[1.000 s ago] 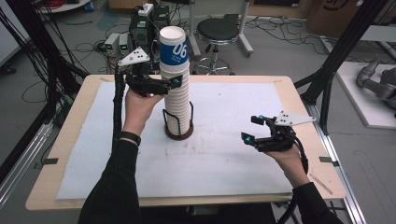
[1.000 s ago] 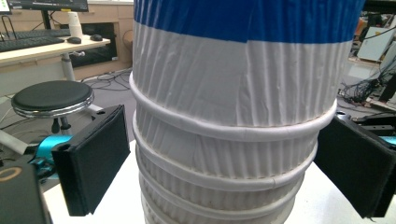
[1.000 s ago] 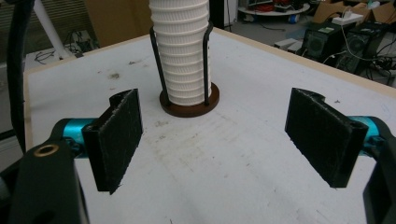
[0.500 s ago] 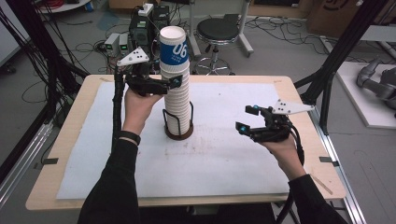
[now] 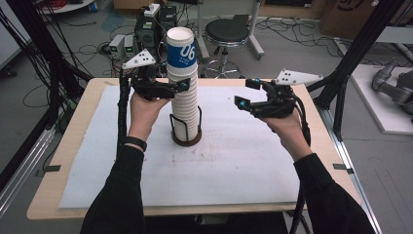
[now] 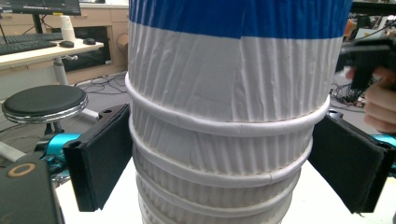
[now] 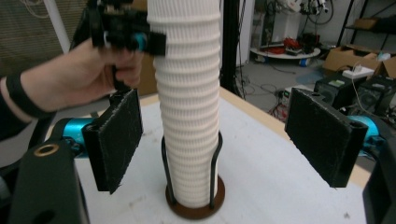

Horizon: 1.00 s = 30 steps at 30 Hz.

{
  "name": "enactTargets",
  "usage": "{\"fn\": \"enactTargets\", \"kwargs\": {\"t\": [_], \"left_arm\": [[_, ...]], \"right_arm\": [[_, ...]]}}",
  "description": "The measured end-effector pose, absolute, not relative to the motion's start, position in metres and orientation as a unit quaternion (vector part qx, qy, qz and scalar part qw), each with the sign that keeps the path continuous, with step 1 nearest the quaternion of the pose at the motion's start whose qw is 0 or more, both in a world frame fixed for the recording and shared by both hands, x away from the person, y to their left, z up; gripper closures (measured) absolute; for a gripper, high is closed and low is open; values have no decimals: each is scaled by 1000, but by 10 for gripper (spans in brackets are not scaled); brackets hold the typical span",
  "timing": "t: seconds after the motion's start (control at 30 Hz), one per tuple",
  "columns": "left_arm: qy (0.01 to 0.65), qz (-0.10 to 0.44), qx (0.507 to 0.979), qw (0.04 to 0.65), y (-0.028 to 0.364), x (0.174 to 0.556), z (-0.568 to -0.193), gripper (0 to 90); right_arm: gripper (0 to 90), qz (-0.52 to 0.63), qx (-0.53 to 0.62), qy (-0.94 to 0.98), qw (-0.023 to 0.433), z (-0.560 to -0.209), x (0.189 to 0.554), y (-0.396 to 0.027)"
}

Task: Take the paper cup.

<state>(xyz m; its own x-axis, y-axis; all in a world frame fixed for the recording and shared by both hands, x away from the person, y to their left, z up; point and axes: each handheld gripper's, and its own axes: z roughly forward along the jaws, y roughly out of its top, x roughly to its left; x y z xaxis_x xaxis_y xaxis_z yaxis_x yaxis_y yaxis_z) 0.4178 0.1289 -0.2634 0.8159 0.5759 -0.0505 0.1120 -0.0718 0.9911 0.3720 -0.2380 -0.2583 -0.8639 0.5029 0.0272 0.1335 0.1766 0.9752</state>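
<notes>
Cup stack (image 5: 184, 92) stands in its wire holder (image 5: 186, 130) at table centre. Left gripper (image 5: 176, 87), at the stack's 9 o'clock, has been closing around upper rims; pads not touching. Right gripper (image 5: 247, 92), at 3 o'clock, gapes empty. Advice: clamp squarely below one rim, lift straight.

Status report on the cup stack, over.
Left gripper jaws just closing around cup stack, pads not visibly pressing. Right gripper open, empty, clear of the stack. Nothing in the way.
</notes>
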Motion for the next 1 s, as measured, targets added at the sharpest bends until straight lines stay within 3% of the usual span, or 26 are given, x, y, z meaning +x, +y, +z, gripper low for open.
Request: {"fn": "enactTargets", "kwargs": {"t": [0.7,1.0], "left_arm": [[242,182,707,638,129,419,-264,110],[240,181,709,637,129,418,-263,110]], "right_arm": [[197,649,195,724,130,-175,417,-156],[197,639,195,734,122,-155,428,-115]]}}
